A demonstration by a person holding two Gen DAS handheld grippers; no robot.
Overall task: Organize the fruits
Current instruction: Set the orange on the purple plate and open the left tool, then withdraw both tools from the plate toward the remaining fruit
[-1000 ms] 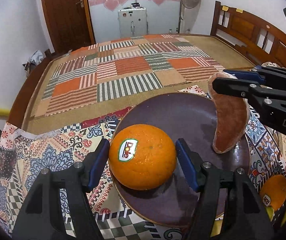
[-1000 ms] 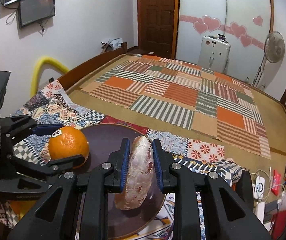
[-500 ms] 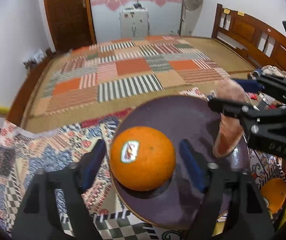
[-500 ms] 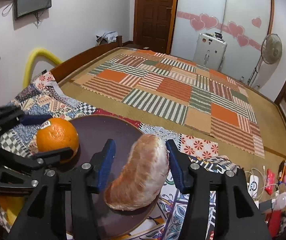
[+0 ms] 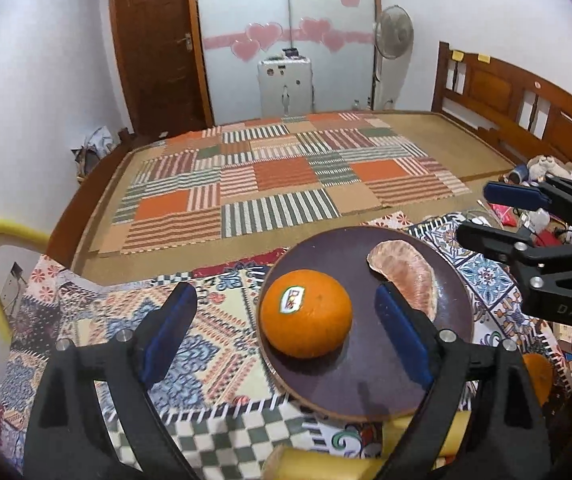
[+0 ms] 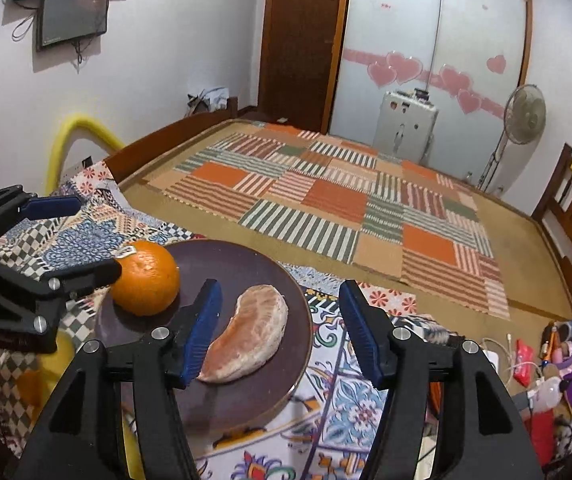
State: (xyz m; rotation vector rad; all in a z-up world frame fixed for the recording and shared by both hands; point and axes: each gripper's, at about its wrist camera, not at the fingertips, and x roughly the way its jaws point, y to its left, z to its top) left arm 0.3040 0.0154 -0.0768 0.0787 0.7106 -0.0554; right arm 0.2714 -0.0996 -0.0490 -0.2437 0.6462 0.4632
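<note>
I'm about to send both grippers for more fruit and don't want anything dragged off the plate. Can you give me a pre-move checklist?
1. Left hand-held gripper open, clear of the orange: ok.
2. Right hand-held gripper open, off the peeled segment: ok.
3. Orange resting on the plate: ok.
4. Segment lying flat on the plate: ok.
5. Plate fully supported by the patterned cloth: cannot tell; its near edge is hidden.

2nd orange point(image 5: 539, 376) half hidden by tongs
</note>
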